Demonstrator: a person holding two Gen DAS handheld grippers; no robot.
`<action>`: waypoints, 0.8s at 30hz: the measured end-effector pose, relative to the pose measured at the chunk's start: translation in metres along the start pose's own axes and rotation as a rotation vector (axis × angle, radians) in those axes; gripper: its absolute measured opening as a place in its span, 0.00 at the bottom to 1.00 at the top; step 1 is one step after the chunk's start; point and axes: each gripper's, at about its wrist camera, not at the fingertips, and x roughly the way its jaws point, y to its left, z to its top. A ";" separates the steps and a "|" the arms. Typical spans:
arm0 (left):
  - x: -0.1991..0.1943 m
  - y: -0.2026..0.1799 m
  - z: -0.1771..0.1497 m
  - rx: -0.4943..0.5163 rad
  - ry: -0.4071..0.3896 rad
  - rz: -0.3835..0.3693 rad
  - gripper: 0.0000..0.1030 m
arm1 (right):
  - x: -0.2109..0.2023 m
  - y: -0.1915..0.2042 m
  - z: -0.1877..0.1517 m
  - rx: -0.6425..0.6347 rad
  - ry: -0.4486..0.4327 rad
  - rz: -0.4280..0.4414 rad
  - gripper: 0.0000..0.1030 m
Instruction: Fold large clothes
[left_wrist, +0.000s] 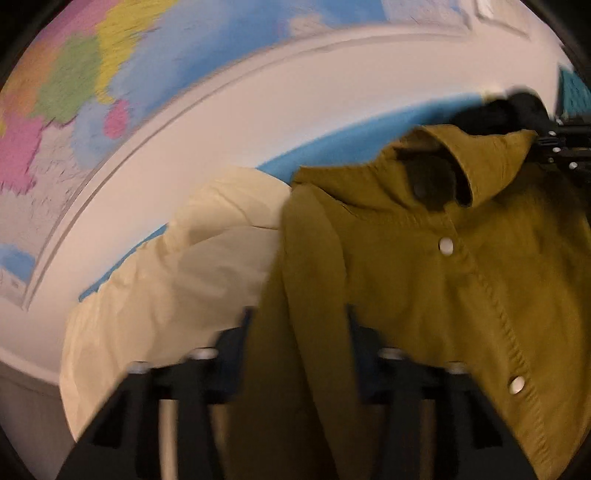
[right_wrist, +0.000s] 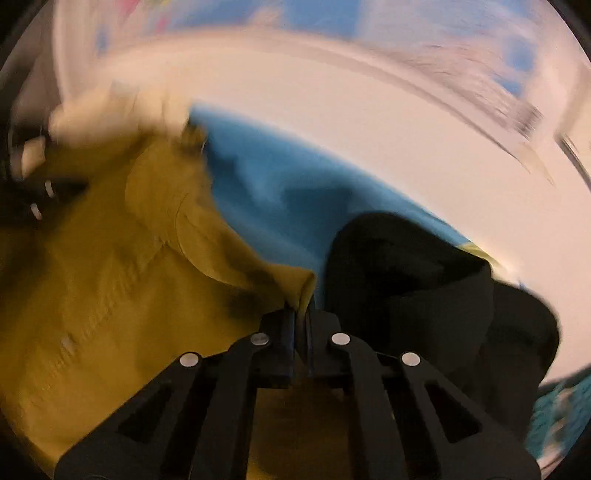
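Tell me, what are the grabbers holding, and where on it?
Both hold the mustard jacket. The right gripper pinches an edge fold of it; the left gripper has fabric near the sleeve between its jaws.

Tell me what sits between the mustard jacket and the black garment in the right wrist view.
Blue sheet shows between mustard jacket and black garment, above the right tongs.

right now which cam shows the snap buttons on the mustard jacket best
The left wrist view. It shows the mustard jacket hanging front-on with two white snap buttons clear along the placket. The right wrist view catches only blurred fabric beside the right gripper, shut on an edge; no snap is plainly readable there.
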 end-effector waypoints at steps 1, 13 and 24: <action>-0.006 0.009 0.004 -0.043 -0.007 -0.045 0.17 | -0.015 -0.013 0.007 0.055 -0.039 0.017 0.04; 0.015 0.040 0.036 -0.190 -0.023 -0.095 0.35 | -0.003 -0.086 0.029 0.326 0.008 -0.051 0.35; -0.030 0.041 0.008 -0.163 -0.140 -0.094 0.58 | -0.133 -0.048 -0.079 0.182 -0.038 -0.027 0.83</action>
